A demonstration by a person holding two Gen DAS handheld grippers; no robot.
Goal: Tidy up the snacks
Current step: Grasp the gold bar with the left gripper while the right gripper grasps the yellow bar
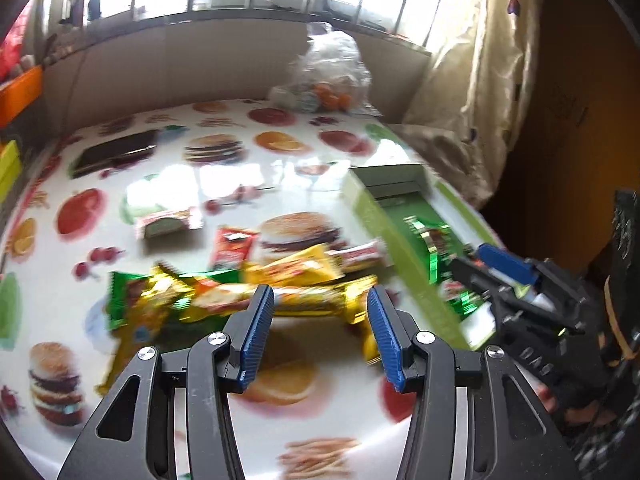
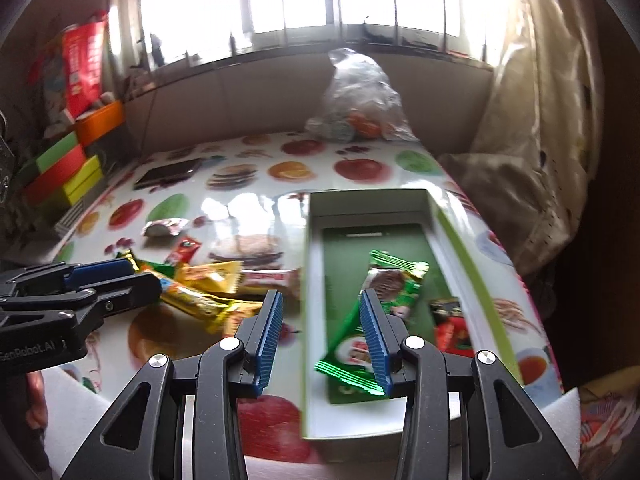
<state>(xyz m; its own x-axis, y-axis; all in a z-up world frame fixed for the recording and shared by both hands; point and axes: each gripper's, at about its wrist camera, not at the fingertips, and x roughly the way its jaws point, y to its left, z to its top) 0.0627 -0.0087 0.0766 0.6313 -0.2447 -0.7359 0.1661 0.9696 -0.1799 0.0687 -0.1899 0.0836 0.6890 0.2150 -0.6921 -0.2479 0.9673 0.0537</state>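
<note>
A green-walled box (image 2: 472, 248) lies on the right of the food-print table. It holds two green packets (image 2: 396, 280) and a red-and-dark packet (image 2: 452, 324). Left of the box is a loose pile of yellow bars (image 1: 296, 268), a gold bar (image 1: 312, 300), a green packet (image 1: 124, 300), a red sachet (image 1: 232, 246) and a white-red bar (image 1: 360, 258). My left gripper (image 1: 320, 294) hovers open over the near edge of that pile, with nothing between its pads. My right gripper (image 2: 321, 296) hangs open above the box's left wall, holding nothing.
A small white packet (image 1: 168, 222) lies apart, farther back. A clear plastic bag with oranges (image 1: 328, 80) stands at the far edge. A flat black object (image 1: 116, 152) sits far left. Coloured boxes (image 2: 64, 172) are stacked off the left side. A curtain (image 2: 540, 120) hangs on the right.
</note>
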